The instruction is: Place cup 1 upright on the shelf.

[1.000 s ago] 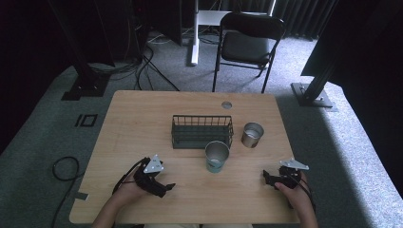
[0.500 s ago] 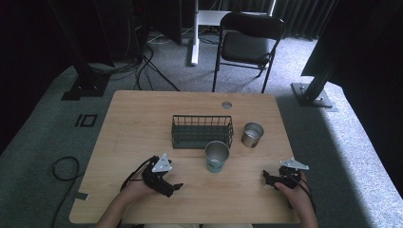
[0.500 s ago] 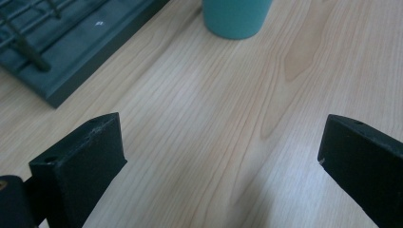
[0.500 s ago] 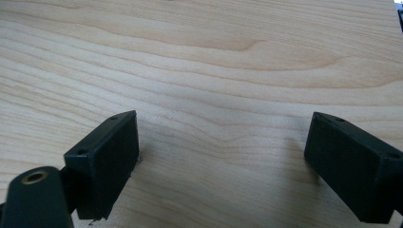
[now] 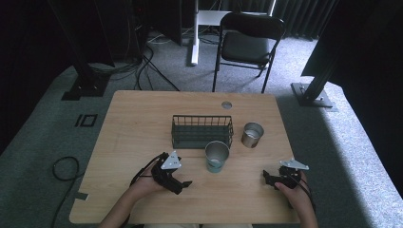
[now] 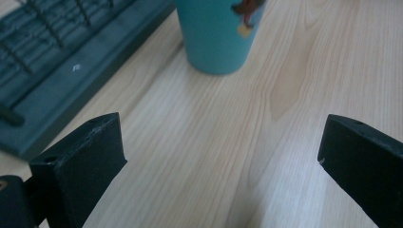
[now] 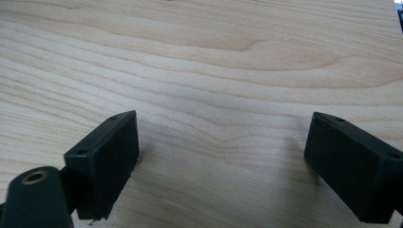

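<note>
While the left claw (image 5: pixel 186 183) hovers with jaws wide and empty, the teal cup (image 5: pixel 216 156) stands upright on the table (image 5: pixel 138 123) just ahead of it, beside the wire rack (image 5: pixel 202 131). The right claw (image 5: pixel 266 176), also wide and empty, rests well apart.

Black hand-held gripper (image 5: pixel 183 183), grey triangular plate, trailing cable
</note>
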A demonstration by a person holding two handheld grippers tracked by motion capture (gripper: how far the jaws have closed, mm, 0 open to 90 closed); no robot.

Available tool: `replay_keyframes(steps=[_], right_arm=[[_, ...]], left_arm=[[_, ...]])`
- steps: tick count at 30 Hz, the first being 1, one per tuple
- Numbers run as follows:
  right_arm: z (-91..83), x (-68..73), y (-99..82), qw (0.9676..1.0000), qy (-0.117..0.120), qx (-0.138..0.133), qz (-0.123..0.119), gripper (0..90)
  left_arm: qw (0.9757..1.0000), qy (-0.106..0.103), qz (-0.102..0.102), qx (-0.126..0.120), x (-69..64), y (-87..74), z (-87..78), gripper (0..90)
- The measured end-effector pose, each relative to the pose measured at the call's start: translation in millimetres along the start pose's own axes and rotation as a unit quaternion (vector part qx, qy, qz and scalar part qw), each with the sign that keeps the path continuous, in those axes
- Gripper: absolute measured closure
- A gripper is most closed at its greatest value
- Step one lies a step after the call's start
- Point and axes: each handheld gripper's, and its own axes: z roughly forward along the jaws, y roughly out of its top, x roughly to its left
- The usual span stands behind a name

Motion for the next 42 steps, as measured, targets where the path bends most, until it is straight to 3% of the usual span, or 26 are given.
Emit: replay_keyframes(steps=[24, 29, 42], right_arm=[[0.0, 0.0, 0.0, 1.0000, 0.000, 0.000, 0.000, 10.7], [0.0, 0.0, 0.0, 1.0000, 0.000, 0.000, 0.000, 10.7], [0.0, 0.0, 0.0, 1.0000, 0.000, 0.000, 0.000, 10.7]], left_arm=[[0.9995, -0.015, 0.012, -0.025, -4.1, 32.8, 23.3, 2.1], [0.9994, -0.019, 0.003, -0.029, -2.9, 39.7, 29.1, 2.1], [0.9993, -0.002, 0.014, -0.035, -3.3, 58.7, 45.6, 2.0]])
